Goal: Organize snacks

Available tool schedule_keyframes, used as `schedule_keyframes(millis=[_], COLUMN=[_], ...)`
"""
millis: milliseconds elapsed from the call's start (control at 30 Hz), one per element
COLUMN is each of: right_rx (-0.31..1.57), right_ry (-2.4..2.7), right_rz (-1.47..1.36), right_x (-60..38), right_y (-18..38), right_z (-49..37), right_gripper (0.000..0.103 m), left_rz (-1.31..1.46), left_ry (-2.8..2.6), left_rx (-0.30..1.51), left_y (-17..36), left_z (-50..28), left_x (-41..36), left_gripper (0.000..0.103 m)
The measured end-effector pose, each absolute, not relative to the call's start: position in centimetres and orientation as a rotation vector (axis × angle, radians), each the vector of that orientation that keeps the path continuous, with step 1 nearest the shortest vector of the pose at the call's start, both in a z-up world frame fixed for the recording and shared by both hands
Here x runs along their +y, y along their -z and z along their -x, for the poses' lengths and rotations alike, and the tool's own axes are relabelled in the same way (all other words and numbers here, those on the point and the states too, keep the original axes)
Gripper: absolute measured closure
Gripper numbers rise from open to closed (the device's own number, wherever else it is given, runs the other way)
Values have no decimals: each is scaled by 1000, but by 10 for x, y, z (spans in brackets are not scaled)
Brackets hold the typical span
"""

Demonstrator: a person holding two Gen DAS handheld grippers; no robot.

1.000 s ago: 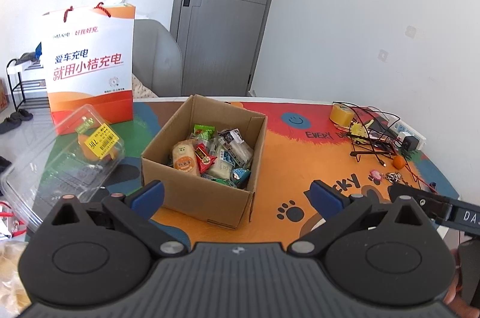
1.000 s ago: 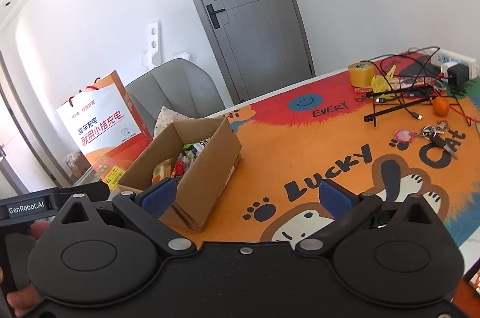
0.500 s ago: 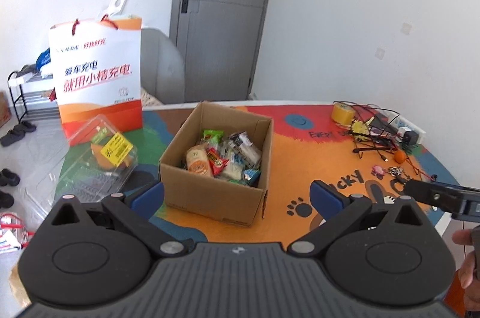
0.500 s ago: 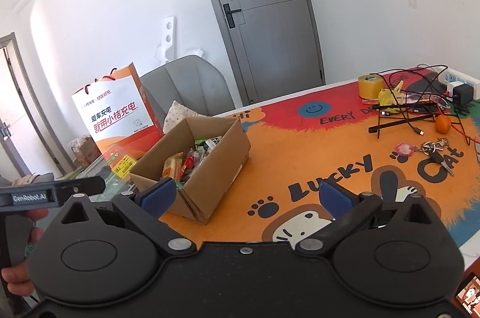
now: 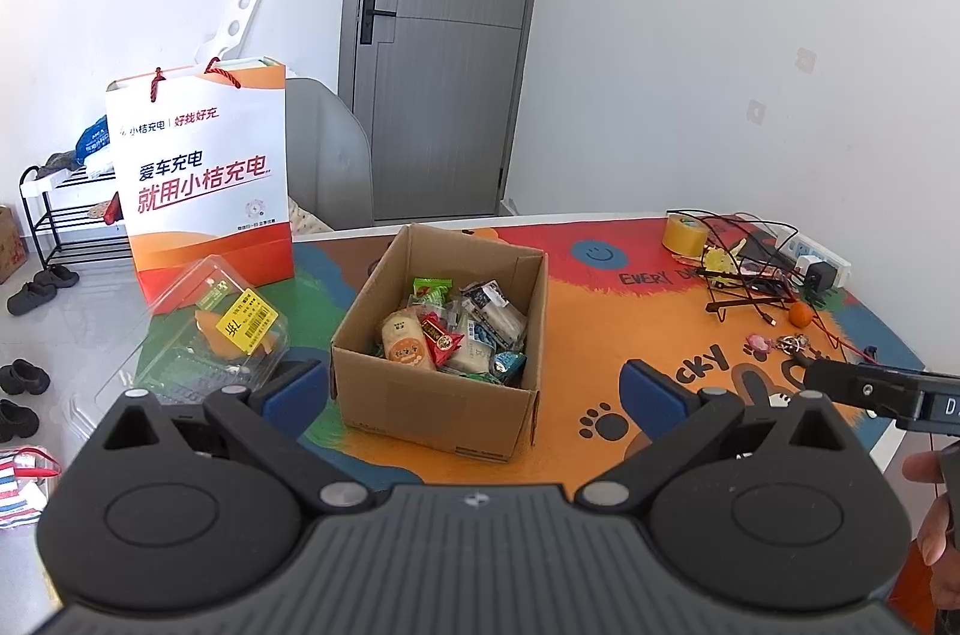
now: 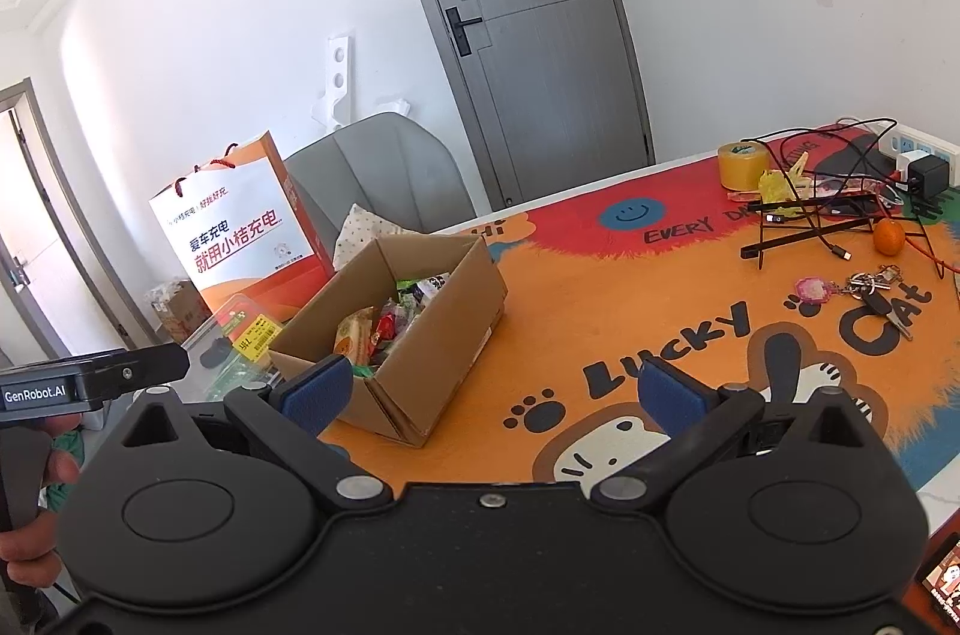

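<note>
- Cardboard box: landmark; open-topped on the orange table mat, holding mixed wrapped snacks, so contents are reachable from above.
- Left gripper: above box's near side, jaws spread wide, nothing held; prob. staged for a downward pick.
- Right gripper: to box's right, over mat, jaws equally wide, empty; likely kept clear w/o crowding left.
- Clear clamshell tray: just left of box; poss. sorting target.
- Paper bag: behind tray, left of box.
- Keys, cables: well right of box; not task items.
</note>
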State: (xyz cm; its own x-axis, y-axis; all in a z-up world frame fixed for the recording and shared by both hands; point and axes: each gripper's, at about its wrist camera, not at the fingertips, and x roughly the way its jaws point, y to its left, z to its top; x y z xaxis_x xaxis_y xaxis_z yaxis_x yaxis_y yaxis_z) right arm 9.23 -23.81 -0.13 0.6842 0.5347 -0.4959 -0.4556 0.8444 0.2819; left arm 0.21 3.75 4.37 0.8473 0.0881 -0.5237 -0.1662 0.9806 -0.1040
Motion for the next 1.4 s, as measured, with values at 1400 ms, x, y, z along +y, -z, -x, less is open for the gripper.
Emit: schedule_keyframes(millis=[1400], right_rx=[596], right_ry=[-557], right_rz=[-100], right_x=[-232], right_y=[1], right_z=[-90], right_gripper=[0], left_rz=[148], left_ry=[-131], left_rx=[559], left_y=[-40], left_z=[-5], left_x=[35], left_gripper=[0])
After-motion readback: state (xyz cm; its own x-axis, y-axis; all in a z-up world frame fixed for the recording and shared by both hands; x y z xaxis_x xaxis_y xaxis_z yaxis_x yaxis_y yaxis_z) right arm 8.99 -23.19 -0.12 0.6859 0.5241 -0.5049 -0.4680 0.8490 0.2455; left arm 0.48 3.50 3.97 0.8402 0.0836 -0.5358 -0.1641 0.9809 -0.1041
